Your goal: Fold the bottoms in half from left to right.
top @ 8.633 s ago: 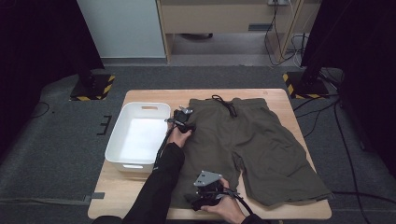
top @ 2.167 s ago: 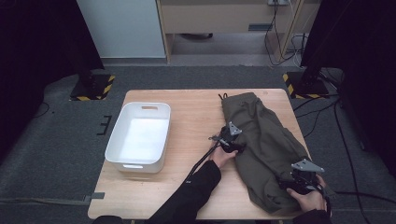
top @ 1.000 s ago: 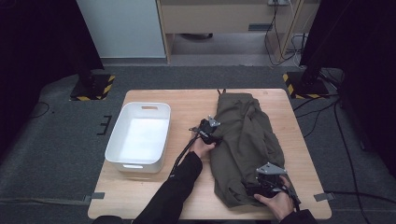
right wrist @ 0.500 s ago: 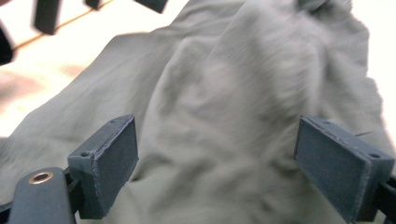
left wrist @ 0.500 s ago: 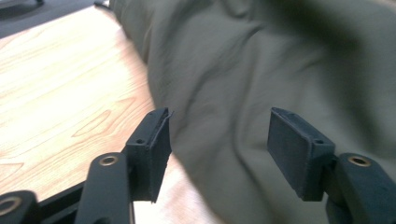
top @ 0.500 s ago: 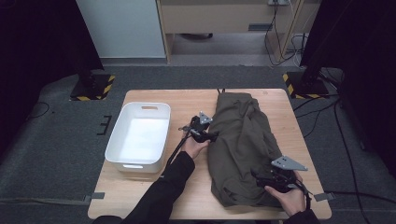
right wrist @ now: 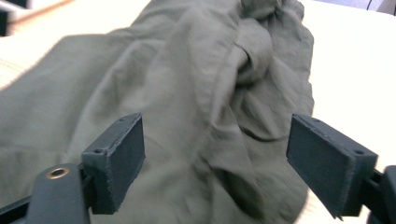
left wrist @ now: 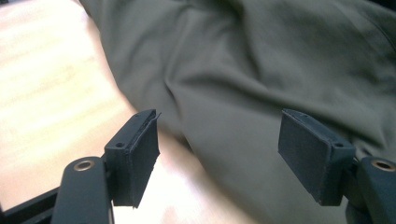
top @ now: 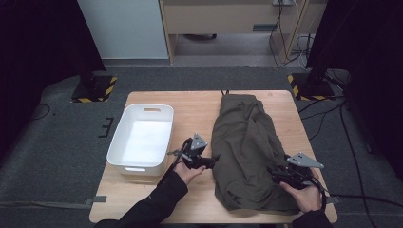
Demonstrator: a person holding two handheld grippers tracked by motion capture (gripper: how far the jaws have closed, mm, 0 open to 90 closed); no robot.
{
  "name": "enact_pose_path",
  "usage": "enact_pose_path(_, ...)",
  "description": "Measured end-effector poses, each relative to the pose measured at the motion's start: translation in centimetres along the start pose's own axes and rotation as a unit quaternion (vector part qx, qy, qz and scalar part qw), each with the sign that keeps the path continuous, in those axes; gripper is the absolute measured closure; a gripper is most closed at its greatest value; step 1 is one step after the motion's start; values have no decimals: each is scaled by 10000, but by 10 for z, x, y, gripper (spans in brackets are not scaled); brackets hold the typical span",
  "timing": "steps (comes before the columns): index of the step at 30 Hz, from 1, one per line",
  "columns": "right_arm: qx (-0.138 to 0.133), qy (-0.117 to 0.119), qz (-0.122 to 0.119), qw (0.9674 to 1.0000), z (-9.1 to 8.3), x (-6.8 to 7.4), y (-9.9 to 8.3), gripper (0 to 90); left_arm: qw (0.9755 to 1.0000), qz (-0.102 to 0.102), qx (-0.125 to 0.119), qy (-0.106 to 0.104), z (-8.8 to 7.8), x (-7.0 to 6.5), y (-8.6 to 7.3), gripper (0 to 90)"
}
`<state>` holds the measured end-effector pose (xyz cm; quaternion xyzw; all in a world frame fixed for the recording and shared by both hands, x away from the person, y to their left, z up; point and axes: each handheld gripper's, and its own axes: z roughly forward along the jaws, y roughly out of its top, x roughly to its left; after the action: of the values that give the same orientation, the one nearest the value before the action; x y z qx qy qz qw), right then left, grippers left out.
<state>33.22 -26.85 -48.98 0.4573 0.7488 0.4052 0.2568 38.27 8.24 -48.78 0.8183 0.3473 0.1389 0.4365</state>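
Observation:
A pair of olive-green shorts [top: 247, 142] lies folded lengthwise and rumpled on the right half of the wooden table [top: 190, 102]. My left gripper [top: 212, 160] is at the shorts' left edge, pointing right. In the left gripper view its jaws [left wrist: 219, 140] are open and have just been opening; the cloth [left wrist: 261, 70] lies under and beyond them, unpinched. My right gripper [top: 277, 172] is over the near right part of the shorts. Its jaws [right wrist: 217, 154] are open and have just been closing a little, with the cloth [right wrist: 187, 84] below them and not gripped.
A white plastic tub [top: 112, 154] stands empty on the left part of the table. Bare wood lies between the tub and the shorts. Dark carpet surrounds the table, with cables on the floor at the right [top: 351, 142].
The left gripper has slid toward the near side along the shorts' left edge. The right gripper has shifted right and lifted a little. The shorts, once spread flat, now lie folded.

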Motion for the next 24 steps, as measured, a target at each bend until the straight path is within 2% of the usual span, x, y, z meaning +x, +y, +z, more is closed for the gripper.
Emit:
enact_pose_path(6,222,4,-89,9997,-3,-3,-13,278,9999,86,62,13,-6,-23,-20,238)
enact_pose_path(11,427,26,-57,9991,-8,-3,-25,320,9996,44,273,10,0,-40,-31,186)
enact_pose_path(16,703,1,-160,9974,-9,0,-33,383,9984,272,491,-66,10,-58,-38,160)
enact_pose_path(19,847,54,-182,9962,-9,1,-36,487,9967,487,643,57,11,-64,-42,158)
enact_pose_path(22,960,118,-280,9949,-10,3,-35,615,9937,735,820,211,13,-66,-46,173)
enact_pose_path(23,968,141,-267,9948,-11,3,-34,664,9928,776,878,248,13,-65,-47,180)
enact_pose_path(24,974,162,-282,9947,-12,3,-33,705,9931,752,863,235,12,-64,-47,183)
